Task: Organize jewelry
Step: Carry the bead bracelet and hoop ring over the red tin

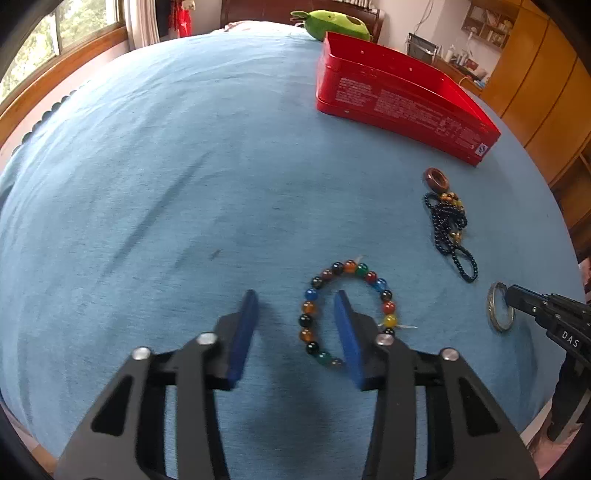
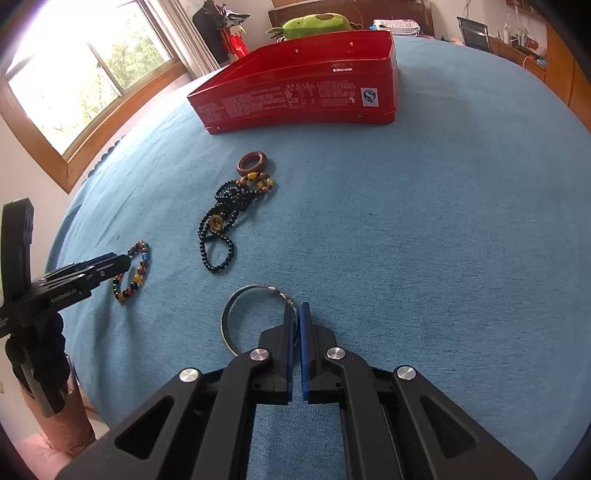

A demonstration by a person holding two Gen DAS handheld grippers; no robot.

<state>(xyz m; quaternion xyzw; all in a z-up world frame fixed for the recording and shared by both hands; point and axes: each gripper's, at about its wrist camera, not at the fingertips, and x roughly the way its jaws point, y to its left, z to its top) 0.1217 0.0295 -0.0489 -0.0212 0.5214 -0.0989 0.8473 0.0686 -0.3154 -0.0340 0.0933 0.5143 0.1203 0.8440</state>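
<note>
A bracelet of many-coloured beads [image 1: 306, 321] lies flat on the blue cloth. My left gripper [image 1: 295, 295] is open, its right finger set down inside the bracelet's loop, so the loop's left side lies between the pads untouched. The right wrist view shows that bracelet [image 2: 142, 266] beside the left gripper [image 2: 123, 258]. My right gripper [image 2: 297, 305] is shut on the right rim of a silver bangle [image 2: 226, 314] resting on the cloth. From the left wrist view, the bangle [image 1: 500, 328] and the right gripper [image 1: 511, 295] sit at the far right.
A red tin box [image 1: 399, 99] [image 2: 295, 96] stands open at the back. A dark bead necklace [image 1: 448, 221] [image 2: 225, 214] with a brown ring [image 1: 436, 179] lies between box and bracelets. A green plush toy [image 2: 314, 24] sits behind the box. The blue cloth [image 1: 166, 166] covers the whole surface.
</note>
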